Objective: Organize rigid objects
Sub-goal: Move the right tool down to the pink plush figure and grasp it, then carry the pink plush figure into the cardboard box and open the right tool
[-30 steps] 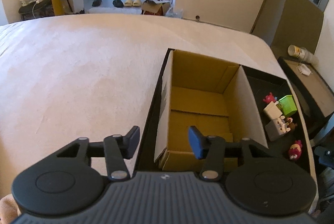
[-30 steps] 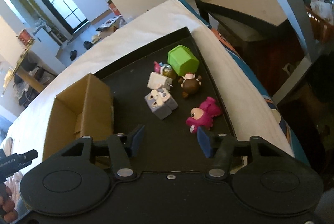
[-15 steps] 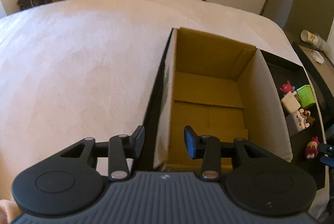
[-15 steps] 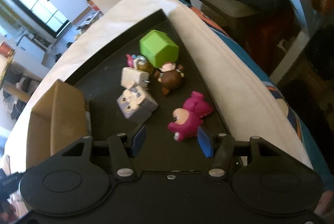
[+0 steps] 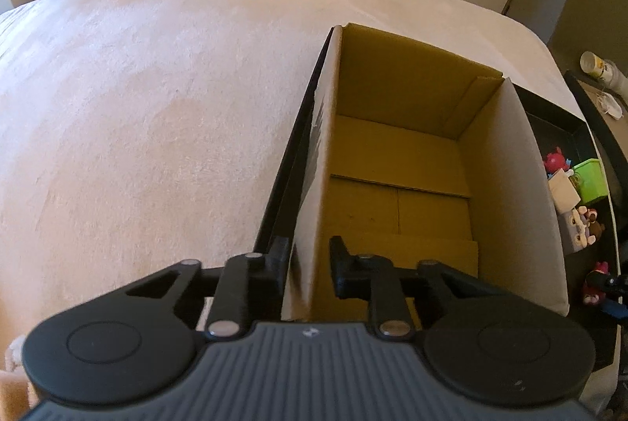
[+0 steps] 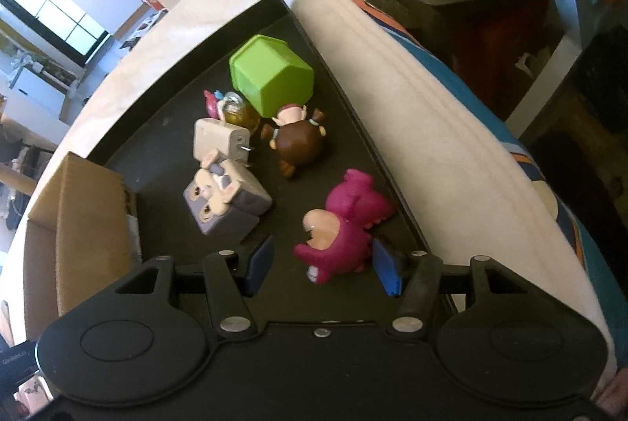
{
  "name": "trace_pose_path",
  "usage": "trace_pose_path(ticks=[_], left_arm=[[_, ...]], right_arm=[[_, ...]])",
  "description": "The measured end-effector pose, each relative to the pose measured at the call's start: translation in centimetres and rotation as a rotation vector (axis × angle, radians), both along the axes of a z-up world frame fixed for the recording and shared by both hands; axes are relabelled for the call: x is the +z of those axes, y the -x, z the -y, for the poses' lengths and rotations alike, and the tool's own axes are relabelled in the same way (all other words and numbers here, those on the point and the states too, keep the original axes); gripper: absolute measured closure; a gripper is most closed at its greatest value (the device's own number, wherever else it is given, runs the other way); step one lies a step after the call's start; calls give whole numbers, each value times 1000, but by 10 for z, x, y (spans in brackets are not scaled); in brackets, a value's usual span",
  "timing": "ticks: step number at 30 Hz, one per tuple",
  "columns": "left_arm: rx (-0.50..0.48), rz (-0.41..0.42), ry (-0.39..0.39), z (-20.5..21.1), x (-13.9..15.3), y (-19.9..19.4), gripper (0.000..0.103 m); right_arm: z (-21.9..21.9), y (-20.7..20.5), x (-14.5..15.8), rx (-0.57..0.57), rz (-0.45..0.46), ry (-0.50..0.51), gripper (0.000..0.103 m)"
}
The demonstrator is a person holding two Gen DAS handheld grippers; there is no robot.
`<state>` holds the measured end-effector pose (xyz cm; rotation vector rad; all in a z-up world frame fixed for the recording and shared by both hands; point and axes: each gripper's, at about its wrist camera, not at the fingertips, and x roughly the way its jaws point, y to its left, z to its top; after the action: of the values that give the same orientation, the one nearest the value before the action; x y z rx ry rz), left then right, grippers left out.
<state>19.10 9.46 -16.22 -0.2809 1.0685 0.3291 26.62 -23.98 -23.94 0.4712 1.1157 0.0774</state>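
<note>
The left tool straddled the near-left wall of the empty cardboard box, one finger outside and one inside; its jaws stood narrowly apart, and whether they pinched the wall could not be told. The box sat at the left end of a black tray lying on the bed, near the bed's right edge. The right tool was spread open around the magenta figure, which lay on its side by the tray's right rim, not yet clamped. Farther along the tray sat a grey cube toy, a white charger, a brown figure and a green cup tipped over toward the far corner.
</note>
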Motion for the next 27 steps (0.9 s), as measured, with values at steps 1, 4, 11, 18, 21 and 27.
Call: trace_pose_path(ticks=[1,4,11,18,21,27], left_arm=[[1,-3,-4,0,-1,0,88],[12,-8,0,-2,-3,-1,91],[-3,3,-9,0,-4,1,92],[-32,20,7,-1,0,7,91],[-39,22,2,0,1,8,91],[-52,10,10,2,1,9,91]], right_arm=[[0,-1,-2,-5,-6,-4,47],[1,-2,-4,-11,-2,-11,47],[1,-2,-3,-19,11,-17,58],[-1,4,7,7,54,-49,58],[-3,7,13,23,67,-60,58],[-14,14,32,84,110,-63,58]])
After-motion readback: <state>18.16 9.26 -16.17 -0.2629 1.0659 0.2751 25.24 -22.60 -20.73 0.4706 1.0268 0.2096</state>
